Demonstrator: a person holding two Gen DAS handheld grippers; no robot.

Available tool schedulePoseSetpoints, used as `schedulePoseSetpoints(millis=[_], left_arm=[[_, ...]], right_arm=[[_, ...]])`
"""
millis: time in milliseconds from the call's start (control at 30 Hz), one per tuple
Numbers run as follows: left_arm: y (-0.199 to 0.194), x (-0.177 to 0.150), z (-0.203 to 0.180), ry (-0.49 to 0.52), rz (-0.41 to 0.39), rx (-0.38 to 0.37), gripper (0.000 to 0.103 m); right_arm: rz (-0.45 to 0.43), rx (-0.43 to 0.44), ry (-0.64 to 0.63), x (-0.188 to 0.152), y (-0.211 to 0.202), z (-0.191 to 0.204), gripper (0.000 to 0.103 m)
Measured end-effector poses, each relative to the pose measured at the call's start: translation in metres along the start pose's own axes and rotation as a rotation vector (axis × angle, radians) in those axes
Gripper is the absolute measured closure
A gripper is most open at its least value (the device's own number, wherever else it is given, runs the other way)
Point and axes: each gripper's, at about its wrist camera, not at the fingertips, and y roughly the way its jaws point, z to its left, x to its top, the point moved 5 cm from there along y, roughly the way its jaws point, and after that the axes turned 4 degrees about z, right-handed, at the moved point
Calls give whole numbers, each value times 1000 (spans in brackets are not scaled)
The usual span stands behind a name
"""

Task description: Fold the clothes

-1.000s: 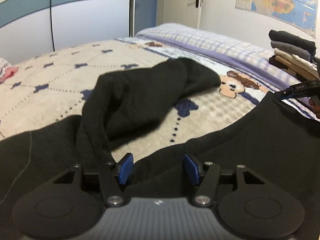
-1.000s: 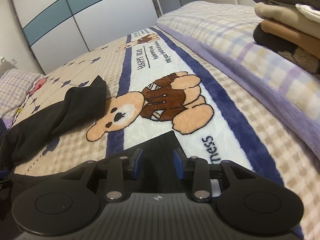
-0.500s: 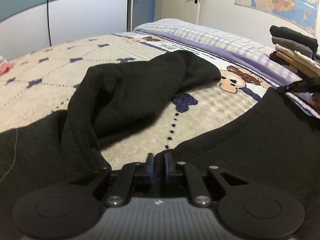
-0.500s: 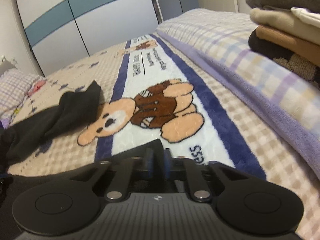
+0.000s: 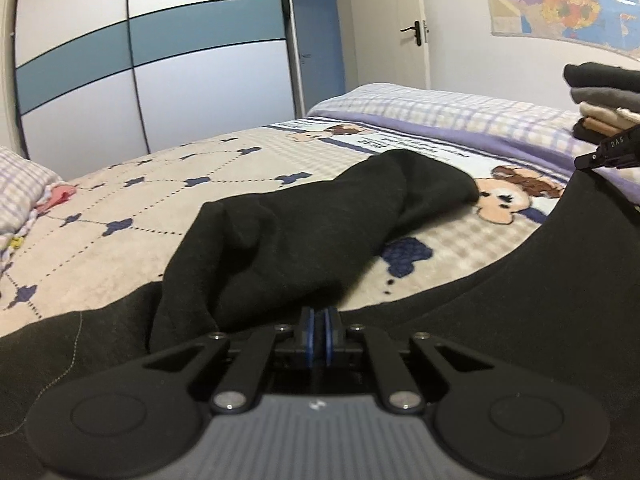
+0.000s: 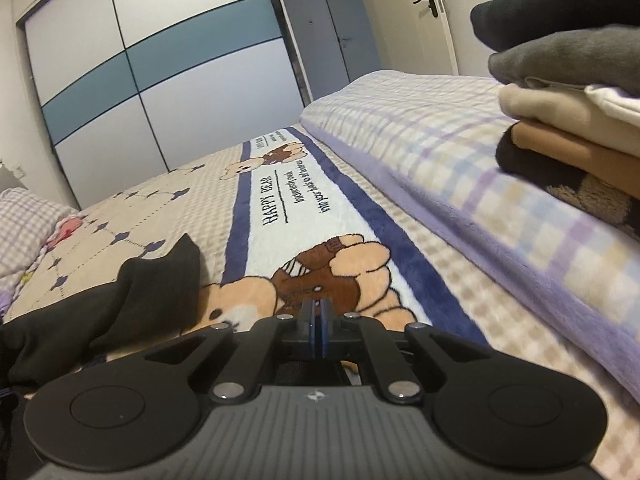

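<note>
Both the left gripper (image 5: 316, 334) and the right gripper (image 6: 317, 330) are pinched tight on the near edge of the black garment (image 5: 304, 232), which sprawls ahead of them across the bed (image 5: 120, 200), soft, limp, best held by its hem corners.

Home bedroom: bed (image 6: 400, 152) with bear blanket (image 6: 280, 216), sliding wardrobe (image 5: 160, 60), door (image 5: 404, 28).

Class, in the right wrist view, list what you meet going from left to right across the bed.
Checked pillow → black garment → bear picture → purple plaid blanket → stack of folded clothes.
</note>
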Motion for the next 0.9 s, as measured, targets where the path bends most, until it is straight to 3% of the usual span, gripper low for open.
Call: schedulePoseSetpoints(millis=[300,433,500,567,767,900], left_arm=[[19,-8,2,0,67,32,98],[14,-6,3,-15,68,27,89],[9,-3,2,-19,65,25,81],[3,0,-1,-28,61,3,75],[-19,7,-16,-77,62,-120,54],[-32,4,-27,-119,71,-215,52]], right_arm=[[118,-98,-71,-20,45,1,100],[127,-108,-36,-17,34,-1,93],[130,-100,-6,-16,23,-4,80],[133,-95,18,-16,9,-8,69],[200,-129,32,-27,-27,-18,68],[261,-172,54,-36,-53,-28,67]])
